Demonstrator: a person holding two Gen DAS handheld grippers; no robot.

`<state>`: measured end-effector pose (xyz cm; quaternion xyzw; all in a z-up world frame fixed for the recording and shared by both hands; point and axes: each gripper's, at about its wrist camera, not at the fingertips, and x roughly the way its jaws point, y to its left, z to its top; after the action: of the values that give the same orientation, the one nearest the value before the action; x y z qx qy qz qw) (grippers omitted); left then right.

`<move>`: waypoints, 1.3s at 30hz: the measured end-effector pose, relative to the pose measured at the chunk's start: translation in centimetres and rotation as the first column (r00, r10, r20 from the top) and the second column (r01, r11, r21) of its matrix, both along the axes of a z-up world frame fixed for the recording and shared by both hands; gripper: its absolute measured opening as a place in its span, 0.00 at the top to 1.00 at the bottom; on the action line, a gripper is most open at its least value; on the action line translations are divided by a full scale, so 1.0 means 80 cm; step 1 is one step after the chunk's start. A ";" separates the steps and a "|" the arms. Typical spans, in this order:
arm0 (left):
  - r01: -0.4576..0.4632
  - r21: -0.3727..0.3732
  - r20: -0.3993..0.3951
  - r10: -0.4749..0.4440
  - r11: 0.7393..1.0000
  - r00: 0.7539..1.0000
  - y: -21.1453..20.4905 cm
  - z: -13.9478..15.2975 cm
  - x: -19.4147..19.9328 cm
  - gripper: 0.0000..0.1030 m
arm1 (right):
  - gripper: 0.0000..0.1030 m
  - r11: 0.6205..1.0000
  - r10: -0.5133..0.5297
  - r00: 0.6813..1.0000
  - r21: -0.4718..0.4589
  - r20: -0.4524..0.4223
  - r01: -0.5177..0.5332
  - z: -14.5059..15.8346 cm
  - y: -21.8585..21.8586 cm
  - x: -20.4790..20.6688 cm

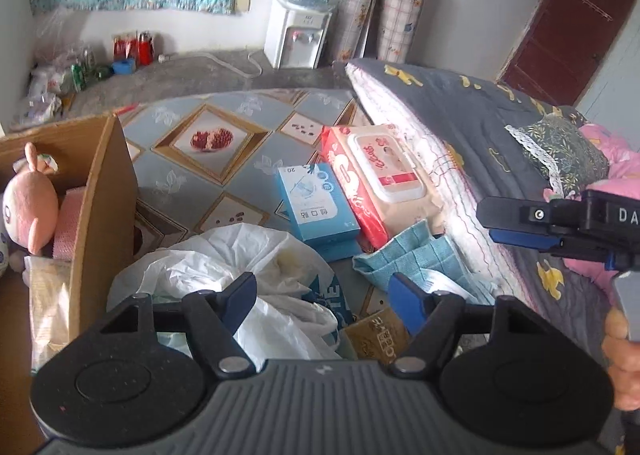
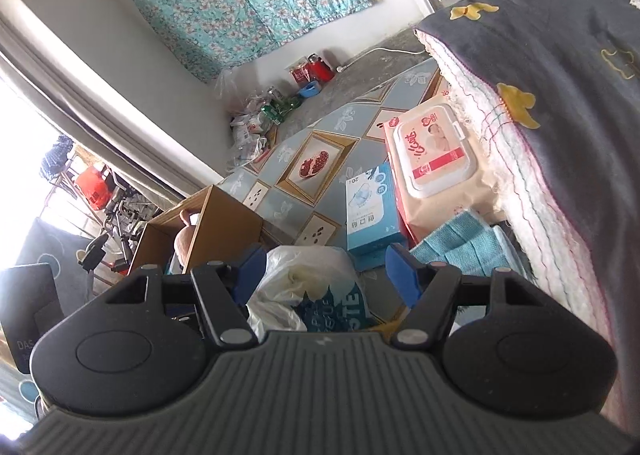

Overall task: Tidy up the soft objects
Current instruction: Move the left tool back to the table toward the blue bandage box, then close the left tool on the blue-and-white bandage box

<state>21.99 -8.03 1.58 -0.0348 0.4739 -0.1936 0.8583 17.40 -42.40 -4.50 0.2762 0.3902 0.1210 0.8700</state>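
Note:
My left gripper point(image 1: 322, 295) stands open over a crumpled white plastic bag point(image 1: 224, 255) on the patterned floor mat, its blue pads clear of the bag. My right gripper point(image 2: 326, 271) is open too, above the same bag point(image 2: 304, 275); it also shows at the right of the left wrist view, right gripper point(image 1: 516, 225), beside the bed. A light blue cloth point(image 1: 416, 255) lies crumpled against the bed. A pink plush toy point(image 1: 30, 207) and a pink towel point(image 1: 70, 223) sit in a cardboard box point(image 1: 104, 191) at the left.
A blue mask box point(image 1: 316, 203), a wet wipes pack point(image 1: 384, 171) on a red pack point(image 1: 340, 159) and a small brown packet point(image 1: 380, 339) lie on the mat. The bed with its grey quilt point(image 1: 480, 115) fills the right. A water dispenser point(image 1: 296, 35) stands at the far wall.

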 end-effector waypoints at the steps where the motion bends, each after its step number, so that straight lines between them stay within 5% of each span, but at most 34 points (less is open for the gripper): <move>1: -0.004 -0.001 -0.034 0.004 1.000 0.999 0.000 -0.005 0.018 0.30 | 0.38 1.000 -0.005 1.000 0.013 -0.020 0.005 -0.008 -0.001 0.022; 8: 0.053 0.100 -0.141 -0.039 0.994 0.989 -0.021 -0.052 0.113 0.43 | 0.64 0.999 -0.043 0.987 0.005 -0.156 0.044 -0.082 0.017 0.117; 12: 0.020 0.121 -0.229 0.008 0.992 0.973 -0.017 -0.076 0.155 0.52 | 0.67 0.997 -0.079 0.975 -0.021 -0.208 0.076 -0.117 0.028 0.139; 21: -0.074 0.065 -0.330 0.091 0.995 0.940 0.020 -0.099 0.205 0.52 | 0.67 0.989 -0.123 0.962 -0.106 -0.244 0.100 -0.157 0.066 0.175; 25: -0.068 0.036 -0.326 0.076 0.997 0.942 0.026 -0.097 0.212 0.52 | 0.66 0.999 -0.052 0.966 0.003 -0.252 0.054 -0.163 0.077 0.189; 32: -0.082 -0.034 -0.377 0.063 0.996 0.924 0.019 -0.106 0.227 0.41 | 0.65 0.988 -0.119 0.974 -0.119 -0.192 0.098 -0.152 0.084 0.197; 39: -0.098 -0.070 -0.445 0.056 0.993 0.894 -0.003 -0.130 0.242 0.37 | 0.60 0.985 -0.067 0.981 -0.171 -0.181 0.036 -0.160 0.093 0.210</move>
<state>41.36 -8.27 -8.80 -0.1353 0.6456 -0.1677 0.7327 34.19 -34.96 -17.26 0.2228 0.4713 0.0388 0.8525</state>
